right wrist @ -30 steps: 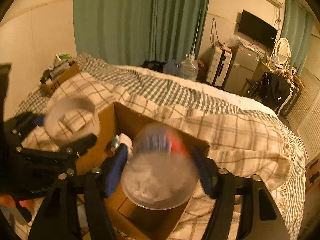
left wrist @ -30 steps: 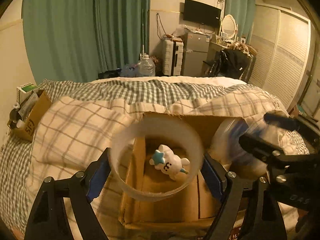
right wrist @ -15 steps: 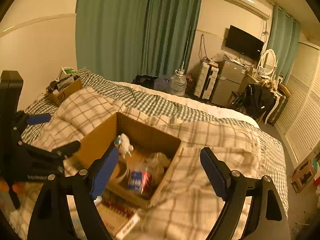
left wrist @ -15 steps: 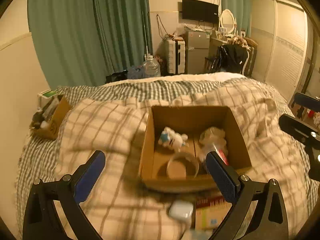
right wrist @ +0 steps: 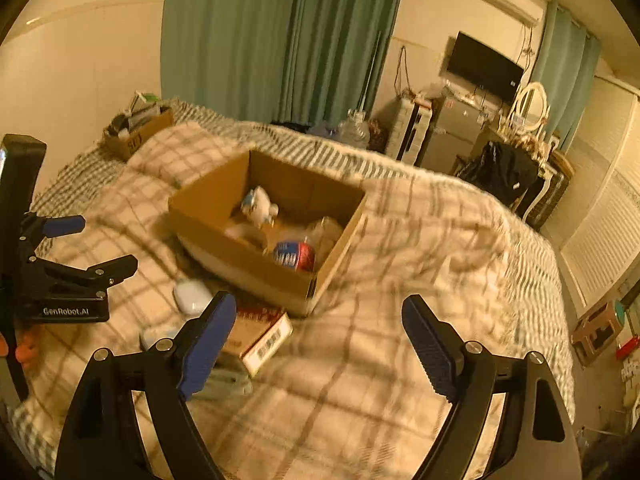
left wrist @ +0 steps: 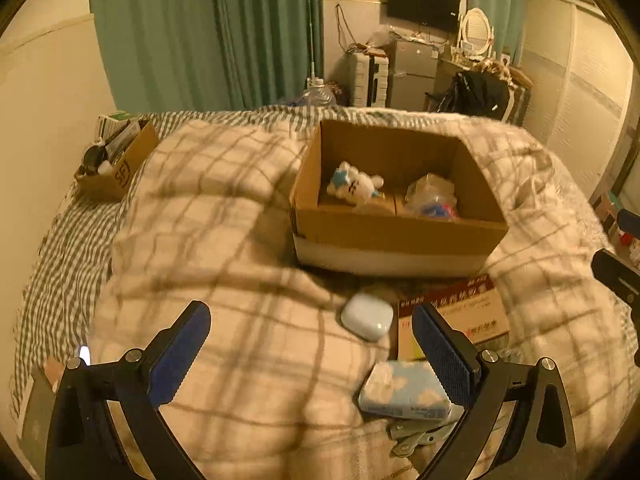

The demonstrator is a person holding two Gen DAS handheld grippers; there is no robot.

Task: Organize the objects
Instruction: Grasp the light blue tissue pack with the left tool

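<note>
Sitting centre frame on the bed, cardboard box (left wrist: 396, 236) holds plush toy (left wrist: 354, 186) and a bagged item (left wrist: 432, 200) — collection bin, by the look of it. Earbud case (left wrist: 366, 316), booklet (left wrist: 460, 312) and tissue pack (left wrist: 404, 394) lie just in front of it, lower centre, likely next in. Left gripper (left wrist: 310, 340) and right gripper (right wrist: 320, 332): fingers spread wide, empty. Plaid blanket (left wrist: 224, 248) is soft, uneven — green curtains (left wrist: 208, 32) upper left.

Black claw (left wrist: 312, 344) frames, blue ribbed pads (right wrist: 208, 344), silver screws
</note>
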